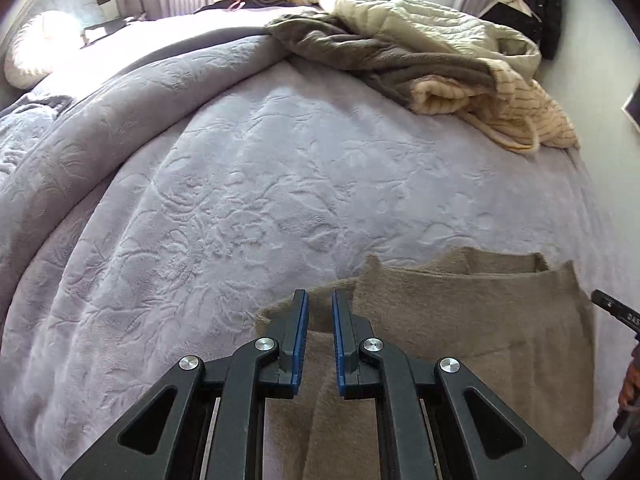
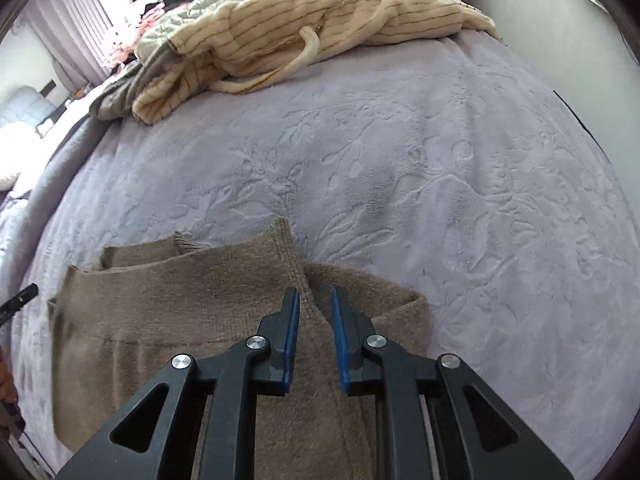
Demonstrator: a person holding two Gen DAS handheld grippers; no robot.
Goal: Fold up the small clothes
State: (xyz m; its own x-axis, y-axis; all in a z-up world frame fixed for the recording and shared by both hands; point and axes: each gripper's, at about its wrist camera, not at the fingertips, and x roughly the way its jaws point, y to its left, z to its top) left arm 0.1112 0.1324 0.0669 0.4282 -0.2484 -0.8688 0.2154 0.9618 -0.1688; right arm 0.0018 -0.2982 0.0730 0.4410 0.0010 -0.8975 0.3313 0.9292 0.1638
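Note:
A small tan knitted garment (image 1: 472,320) lies partly folded on the lilac bedspread (image 1: 240,200). It also shows in the right wrist view (image 2: 180,300). My left gripper (image 1: 320,300) is open and empty, over the garment's left edge. My right gripper (image 2: 315,298) is open and empty, over the garment's right part beside a ribbed seam (image 2: 294,260). The tip of the right gripper (image 1: 616,312) shows at the right edge of the left wrist view; the tip of the left gripper (image 2: 18,300) shows at the left edge of the right wrist view.
A heap of other clothes, cream striped (image 1: 520,120) and grey-brown (image 1: 360,52), lies at the far side of the bed; it also shows in the right wrist view (image 2: 320,24). A white pillow (image 1: 36,52) is at the far left. The bed's edge and a wall (image 2: 560,40) are on the right.

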